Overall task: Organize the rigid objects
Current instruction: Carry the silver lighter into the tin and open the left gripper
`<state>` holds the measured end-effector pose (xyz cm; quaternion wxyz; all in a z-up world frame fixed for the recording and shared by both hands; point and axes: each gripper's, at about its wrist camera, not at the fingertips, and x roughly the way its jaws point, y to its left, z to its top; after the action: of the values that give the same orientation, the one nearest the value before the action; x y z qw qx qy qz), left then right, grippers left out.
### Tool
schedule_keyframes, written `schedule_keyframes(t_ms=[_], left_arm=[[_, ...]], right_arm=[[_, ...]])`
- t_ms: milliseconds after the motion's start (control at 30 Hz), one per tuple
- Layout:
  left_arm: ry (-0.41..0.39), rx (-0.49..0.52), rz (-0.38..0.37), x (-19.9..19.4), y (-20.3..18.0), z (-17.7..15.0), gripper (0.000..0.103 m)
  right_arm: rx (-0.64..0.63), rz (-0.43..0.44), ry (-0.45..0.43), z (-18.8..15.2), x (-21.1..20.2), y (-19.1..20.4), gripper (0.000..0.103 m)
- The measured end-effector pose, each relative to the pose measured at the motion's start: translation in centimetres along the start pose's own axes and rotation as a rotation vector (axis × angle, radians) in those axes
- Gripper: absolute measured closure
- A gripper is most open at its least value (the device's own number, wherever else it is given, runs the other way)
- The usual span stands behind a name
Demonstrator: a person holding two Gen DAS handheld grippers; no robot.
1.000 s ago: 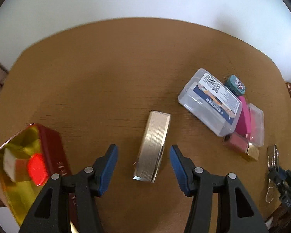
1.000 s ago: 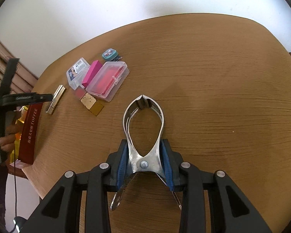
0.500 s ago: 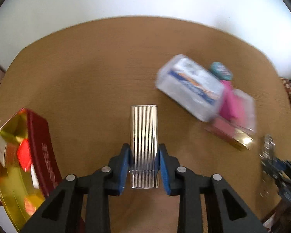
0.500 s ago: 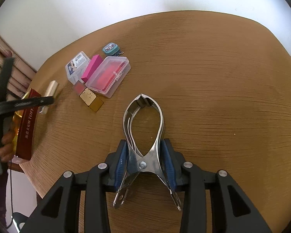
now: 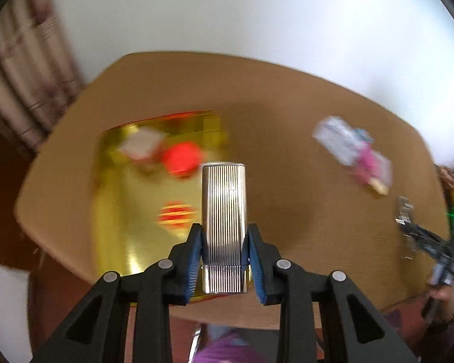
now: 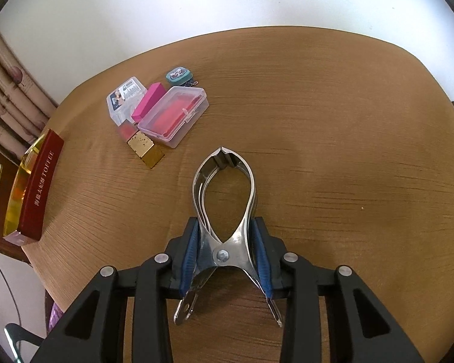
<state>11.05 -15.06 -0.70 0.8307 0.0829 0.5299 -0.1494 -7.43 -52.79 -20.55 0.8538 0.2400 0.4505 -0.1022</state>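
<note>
Wooden table (image 6: 333, 115) meets white wall (image 6: 196, 9), curtain (image 6: 6, 90) leftward.

ribbed shiny metal case (image 5: 224, 208); wood-grain table (image 6: 333, 121)

In the left wrist view everything beyond the sharp ribbed silver case (image 5: 224, 217) was smeared: the gold tin (image 5: 127, 199) and its red and white contents could not be identified, and the cluster of small boxes (image 5: 352, 154) was only streaks of colour. The right gripper (image 5: 429, 242) there was a dark blur at the right edge. In the right wrist view the toffee tin (image 6: 30, 187) showed only its side, its inside hidden.
</note>
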Motion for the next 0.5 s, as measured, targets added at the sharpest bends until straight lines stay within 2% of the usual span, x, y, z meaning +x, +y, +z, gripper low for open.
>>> schedule_keyframes(t_ms=[133, 333, 433, 500], left_arm=[[0.041, -0.062, 0.051, 1.9, 5.7, 0.0, 0.073], [0.082, -0.088, 0.129, 5.5, 8.5, 0.0, 0.073], [0.091, -0.119, 0.103, 7.0, 9.6, 0.0, 0.073], [0.080, -0.133, 0.138, 7.6, 10.1, 0.3, 0.073]], right_arm=[[0.002, 0.000, 0.003, -0.1, 0.0, 0.0, 0.071], [0.013, 0.009, 0.012, 0.0, -0.1, -0.3, 0.071], [0.008, 0.004, 0.015, 0.1, -0.1, -0.2, 0.071], [0.004, 0.001, 0.019, 0.2, 0.0, -0.1, 0.071]])
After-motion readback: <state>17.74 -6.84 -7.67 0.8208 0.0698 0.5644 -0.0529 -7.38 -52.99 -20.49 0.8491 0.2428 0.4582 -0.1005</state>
